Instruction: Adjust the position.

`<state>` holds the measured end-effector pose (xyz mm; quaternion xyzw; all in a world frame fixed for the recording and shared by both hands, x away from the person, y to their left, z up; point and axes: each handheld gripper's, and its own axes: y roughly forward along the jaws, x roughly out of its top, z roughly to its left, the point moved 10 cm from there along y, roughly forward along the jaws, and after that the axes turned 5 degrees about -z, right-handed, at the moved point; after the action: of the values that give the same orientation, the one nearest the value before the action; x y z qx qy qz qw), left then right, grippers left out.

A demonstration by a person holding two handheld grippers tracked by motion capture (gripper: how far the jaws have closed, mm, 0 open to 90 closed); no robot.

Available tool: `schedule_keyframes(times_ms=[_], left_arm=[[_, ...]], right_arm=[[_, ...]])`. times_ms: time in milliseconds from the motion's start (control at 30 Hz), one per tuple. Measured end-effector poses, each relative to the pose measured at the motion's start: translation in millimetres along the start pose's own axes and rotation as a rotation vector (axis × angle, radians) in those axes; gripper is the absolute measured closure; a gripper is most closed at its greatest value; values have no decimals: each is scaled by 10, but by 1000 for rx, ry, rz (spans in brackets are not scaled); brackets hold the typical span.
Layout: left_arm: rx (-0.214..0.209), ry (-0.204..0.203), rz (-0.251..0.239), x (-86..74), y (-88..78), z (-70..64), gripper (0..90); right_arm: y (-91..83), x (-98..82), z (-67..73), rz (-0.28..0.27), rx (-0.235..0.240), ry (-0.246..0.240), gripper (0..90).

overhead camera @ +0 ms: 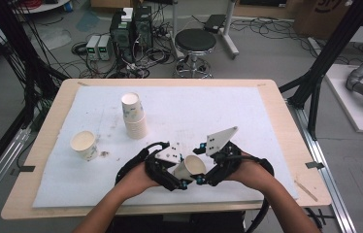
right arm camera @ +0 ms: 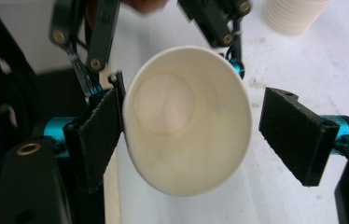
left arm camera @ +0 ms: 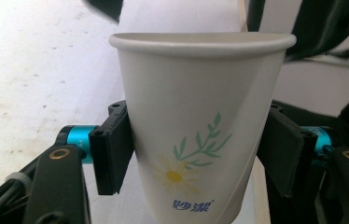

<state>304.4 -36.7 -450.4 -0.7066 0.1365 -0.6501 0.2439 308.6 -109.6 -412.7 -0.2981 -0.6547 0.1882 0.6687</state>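
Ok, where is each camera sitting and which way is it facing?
High view: above the person's side, facing forward and down on the table; both forearms, left claw and right claw.
Left gripper view: on left claw, looking along its jaws at the paper cup side-on.
Right gripper view: on right claw, its jaws flanking the cup's mouth.
All share that cup.

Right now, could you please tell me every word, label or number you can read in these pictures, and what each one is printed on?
"妙洁": blue characters low on the side of the paper cup, under a printed daisy and green sprig.
Blue print on the stack of cups: too small to read.
Dark marking on the cardboard box on the floor: cut off by the picture's edge, unreadable.
Single cup on the table: no readable print.
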Motion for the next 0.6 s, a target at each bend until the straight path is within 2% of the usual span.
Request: schedule_keyframes(times_ms=[133,267,367,433,500,533,567,600], left_arm=[[18,-34,-51,-35,-21,39,309],[46,-60,-101,-60,-54,89,304],[86,-85,-174,-58,-103,138,302],[111,-104,-222,-62,-137,177,302],[140,-125,-267,-62,-167,216,301],[140,-125,-267,-62,-167,216,301],[168,-134,-304,-59,-200,250,300],[183,-134,-321,-54,-216,267,299]], right_arm=[[-121,32,-28,-125,2,67,215],[-274,-10,-123,-245,-41,139,215],[-381,-143,-204,-293,-112,177,215],[-448,-263,-264,-319,-178,202,215],[-502,-403,-317,-326,-245,234,215],[-502,-403,-317,-326,-245,234,215],[-555,-545,-345,-339,-290,268,215],[-566,-590,-345,-337,-298,276,215]])
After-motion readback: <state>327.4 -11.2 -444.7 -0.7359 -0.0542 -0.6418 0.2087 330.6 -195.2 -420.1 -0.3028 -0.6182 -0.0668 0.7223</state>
